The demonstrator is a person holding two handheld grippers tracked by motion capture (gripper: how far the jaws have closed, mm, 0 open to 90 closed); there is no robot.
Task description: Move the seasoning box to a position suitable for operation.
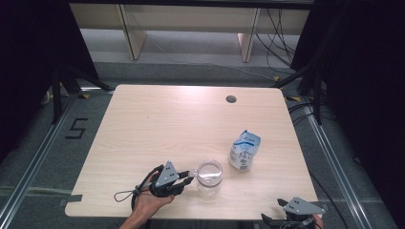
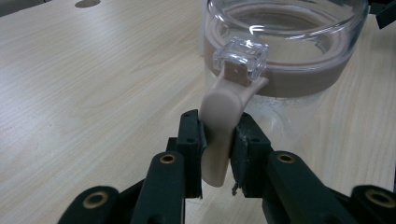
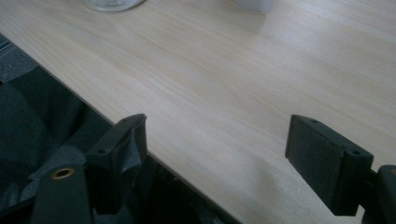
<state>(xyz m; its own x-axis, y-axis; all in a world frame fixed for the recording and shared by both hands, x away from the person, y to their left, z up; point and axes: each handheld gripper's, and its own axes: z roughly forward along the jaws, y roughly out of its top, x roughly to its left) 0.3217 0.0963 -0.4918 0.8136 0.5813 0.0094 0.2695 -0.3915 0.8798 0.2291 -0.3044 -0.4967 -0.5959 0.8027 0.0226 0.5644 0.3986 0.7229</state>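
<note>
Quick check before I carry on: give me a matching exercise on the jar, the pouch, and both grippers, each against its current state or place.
Things:
1. left gripper
2. right gripper
3. clear jar
4. blue-and-white pouch

States:
A. jaws wide apart at the table's near edge
B. stands to the right of the jar, untouched
C. jaws shut on the jar's beige latch tab
D. open-topped, on the table

Pairs: 1-C, 2-A, 3-D, 4-B

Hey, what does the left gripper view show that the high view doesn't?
Left gripper view: the left claw shut on the beige latch tab of the clear jar, with its clear clip.
High view: the blue-and-white bag beside the jar and the right claw at the table edge.
Both: jar, table, cable hole.
</note>
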